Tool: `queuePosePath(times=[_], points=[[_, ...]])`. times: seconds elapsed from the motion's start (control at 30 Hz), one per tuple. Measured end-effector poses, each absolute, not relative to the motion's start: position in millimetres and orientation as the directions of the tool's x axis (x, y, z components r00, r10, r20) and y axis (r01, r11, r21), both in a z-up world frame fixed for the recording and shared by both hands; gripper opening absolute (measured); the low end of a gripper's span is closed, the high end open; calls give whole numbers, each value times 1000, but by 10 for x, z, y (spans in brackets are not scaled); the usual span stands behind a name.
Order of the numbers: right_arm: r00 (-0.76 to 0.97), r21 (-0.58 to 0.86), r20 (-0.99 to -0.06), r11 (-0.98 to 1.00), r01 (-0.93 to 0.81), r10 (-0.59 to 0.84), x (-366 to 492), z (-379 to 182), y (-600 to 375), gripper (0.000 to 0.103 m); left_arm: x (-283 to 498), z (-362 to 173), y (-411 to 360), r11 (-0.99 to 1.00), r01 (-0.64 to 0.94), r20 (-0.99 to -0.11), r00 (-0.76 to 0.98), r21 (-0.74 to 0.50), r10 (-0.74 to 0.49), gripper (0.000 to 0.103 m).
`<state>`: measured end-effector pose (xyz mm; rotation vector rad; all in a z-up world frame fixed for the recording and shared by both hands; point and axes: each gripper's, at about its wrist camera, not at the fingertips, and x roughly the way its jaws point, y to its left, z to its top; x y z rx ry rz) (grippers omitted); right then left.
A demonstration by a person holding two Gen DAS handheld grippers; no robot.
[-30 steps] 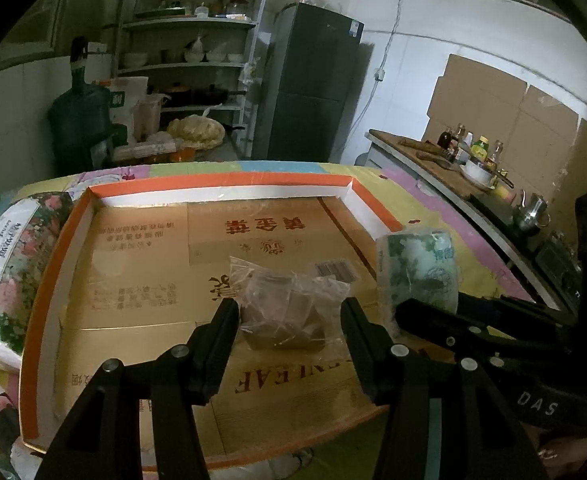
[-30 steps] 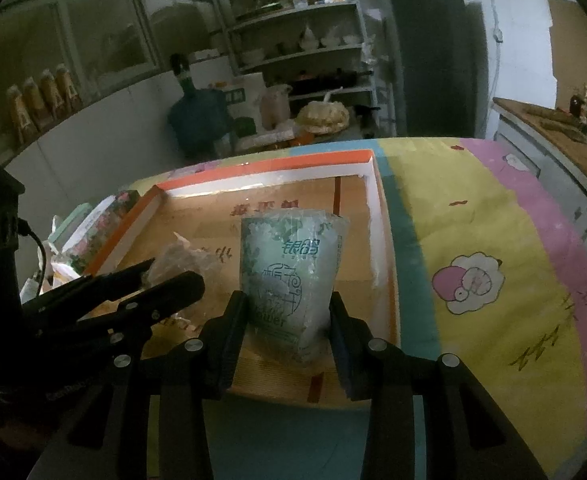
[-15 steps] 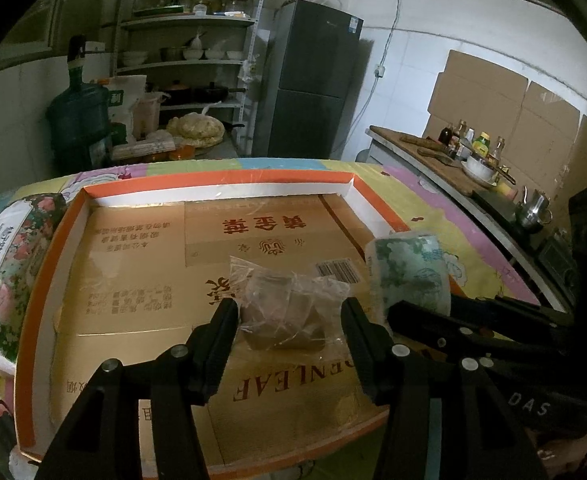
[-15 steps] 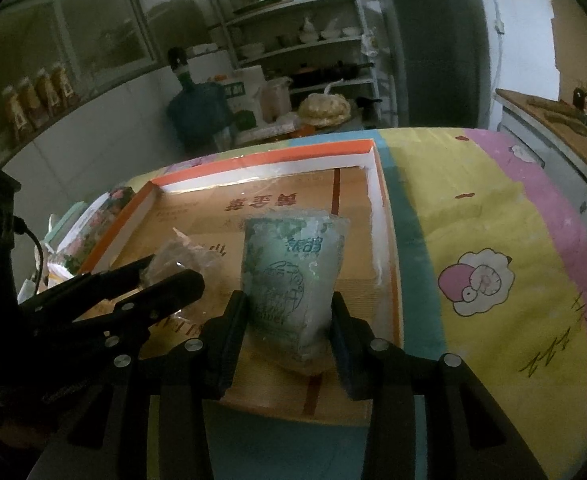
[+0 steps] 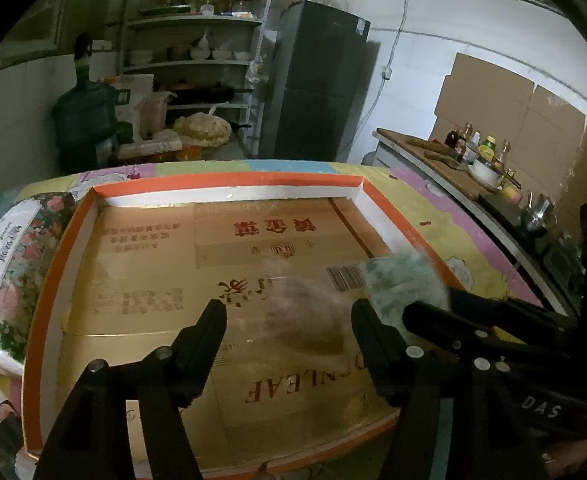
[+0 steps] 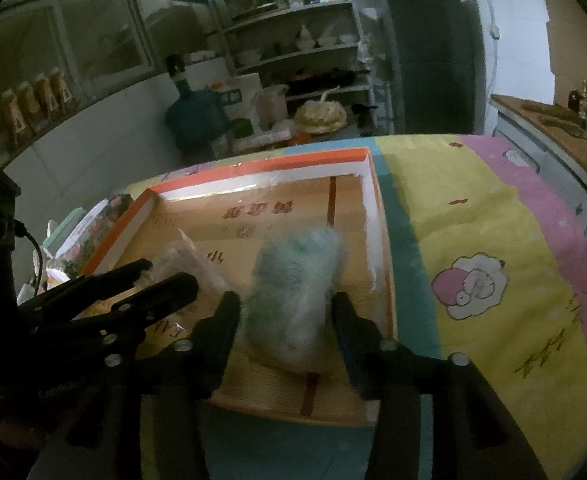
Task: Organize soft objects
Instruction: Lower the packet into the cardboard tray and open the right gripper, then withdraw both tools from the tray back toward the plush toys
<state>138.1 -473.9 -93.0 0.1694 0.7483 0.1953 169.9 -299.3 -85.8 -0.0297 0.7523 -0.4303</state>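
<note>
An orange-rimmed cardboard tray (image 5: 59, 280) lies on a counter covered by a cartoon-print cloth (image 6: 493, 248). Over its printed floor, the left hand-held gripper (image 5: 289, 312) stands spread, a blurred clear bag of something brown (image 5: 305, 320) between its fingers; contact is unclear. The right hand-held gripper (image 6: 285, 306) also looks parted around a blurred green-and-white pack (image 6: 293, 288). Behind stand shelves (image 5: 197, 60), a dark fridge (image 5: 317, 80) and a water jug (image 5: 83, 120).
</note>
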Motion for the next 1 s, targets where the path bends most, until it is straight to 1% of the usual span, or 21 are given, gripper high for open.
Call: queuePosePath(times=[0.03, 0.23, 0.4, 0.5, 0.63, 0.73, 0.9, 1.0], points=[[718, 222, -655, 969, -113, 234, 1378, -923, -4749, 58, 1696, -849, -2989, 912, 369, -654, 649, -179, -390, 66], [737, 245, -631, 963, -109, 244, 1322, -863, -4807, 63, 1646, -770, -2946, 907, 376, -634, 659, -189, -405, 70], [751, 257, -612, 960, -107, 248, 1253, -811, -4810, 64, 1603, -692, -2911, 903, 385, -618, 668, -192, -416, 75], [766, 263, -593, 959, -107, 248, 1182, -759, -4804, 64, 1575, -641, -2889, 901, 388, -608, 674, -191, -420, 80], [790, 262, -566, 960, -97, 234, 1072, -680, -4780, 69, 1512, -547, -2824, 896, 401, -578, 693, -189, -432, 85], [808, 251, -550, 964, -84, 214, 995, -636, -4721, 73, 1447, -476, -2807, 899, 407, -557, 715, -161, -423, 86], [826, 261, -528, 963, -64, 198, 873, -598, -4648, 74, 1335, -363, -2751, 902, 414, -528, 743, -119, -411, 86], [837, 261, -514, 964, -54, 186, 806, -567, -4595, 75, 1283, -312, -2697, 904, 414, -518, 752, -108, -407, 88]])
